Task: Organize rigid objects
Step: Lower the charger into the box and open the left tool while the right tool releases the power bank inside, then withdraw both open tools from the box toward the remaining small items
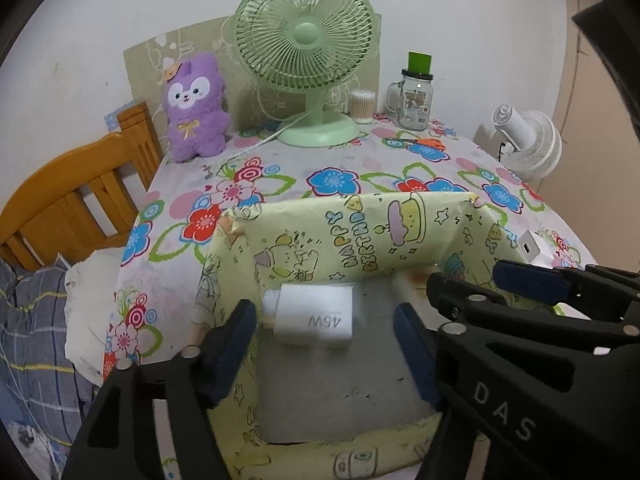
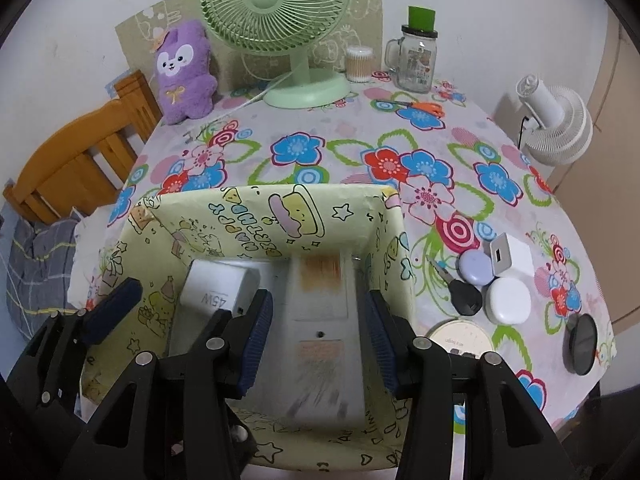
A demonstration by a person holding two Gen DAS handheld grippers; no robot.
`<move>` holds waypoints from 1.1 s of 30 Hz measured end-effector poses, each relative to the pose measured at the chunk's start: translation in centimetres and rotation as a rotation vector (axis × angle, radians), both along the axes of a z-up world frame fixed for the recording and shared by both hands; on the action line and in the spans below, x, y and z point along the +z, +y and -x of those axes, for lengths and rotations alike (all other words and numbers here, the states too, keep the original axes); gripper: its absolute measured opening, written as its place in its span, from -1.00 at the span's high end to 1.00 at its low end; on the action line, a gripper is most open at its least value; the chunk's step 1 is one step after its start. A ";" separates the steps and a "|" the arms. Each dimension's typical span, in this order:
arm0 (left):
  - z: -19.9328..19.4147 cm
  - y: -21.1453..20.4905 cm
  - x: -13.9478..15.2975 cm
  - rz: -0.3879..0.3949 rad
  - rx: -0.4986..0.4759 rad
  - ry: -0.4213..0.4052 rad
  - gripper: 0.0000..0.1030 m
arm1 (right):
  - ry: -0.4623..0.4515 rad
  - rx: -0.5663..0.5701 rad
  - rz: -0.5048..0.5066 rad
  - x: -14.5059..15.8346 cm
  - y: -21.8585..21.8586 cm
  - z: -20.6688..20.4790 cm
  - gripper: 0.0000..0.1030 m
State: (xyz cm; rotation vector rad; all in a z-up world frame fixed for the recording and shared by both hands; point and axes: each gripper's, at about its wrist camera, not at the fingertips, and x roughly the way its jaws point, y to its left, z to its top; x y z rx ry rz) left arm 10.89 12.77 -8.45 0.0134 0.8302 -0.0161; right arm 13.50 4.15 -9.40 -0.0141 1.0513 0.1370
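A yellow cartoon-print box [image 1: 352, 216] [image 2: 256, 216] stands open at the table's near edge. A white 45W charger [image 1: 314, 318] [image 2: 212, 288] lies on its floor. A long white remote-like object [image 2: 324, 320], blurred, lies inside the box between my right gripper's fingers. My left gripper [image 1: 324, 352] is open over the box above the charger. My right gripper [image 2: 318, 332] is open over the box; its arm shows in the left wrist view [image 1: 540, 320]. To the right of the box lie a white cube charger [image 2: 512, 258] [image 1: 528, 246], a lilac case [image 2: 476, 266], a white case [image 2: 510, 300], a black key [image 2: 464, 300], a round tin [image 2: 460, 338] and a black disc [image 2: 582, 344].
At the back of the flowered table [image 2: 320, 152] stand a green fan [image 2: 276, 4], a purple plush [image 2: 182, 70], a cotton-swab tub [image 2: 360, 64], a glass mug jar [image 2: 416, 60] and orange scissors [image 2: 416, 108]. A wooden bed frame [image 2: 80, 152] is left, a white fan [image 2: 556, 120] right.
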 end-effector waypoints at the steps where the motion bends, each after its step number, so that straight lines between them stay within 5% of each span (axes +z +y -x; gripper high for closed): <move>1: 0.1 0.1 0.0 0.008 -0.005 -0.002 -0.58 | -0.003 0.003 0.009 0.1 0.1 0.0 -0.09; 3: 0.3 0.1 0.2 0.013 -0.008 -0.003 -0.68 | -0.013 0.012 0.018 0.3 0.2 0.2 -0.28; 8: 0.6 0.0 0.7 0.006 0.000 -0.006 -0.90 | -0.048 0.019 0.050 1.1 0.4 0.8 -0.35; 17: 1.7 0.4 1.7 0.038 0.015 -0.008 -0.99 | -0.114 0.015 0.118 2.7 -0.1 2.2 -0.74; 33: 3.4 -2.1 4.2 0.019 -0.022 -0.036 -0.99 | -0.148 0.045 0.088 5.1 -1.5 3.8 -0.76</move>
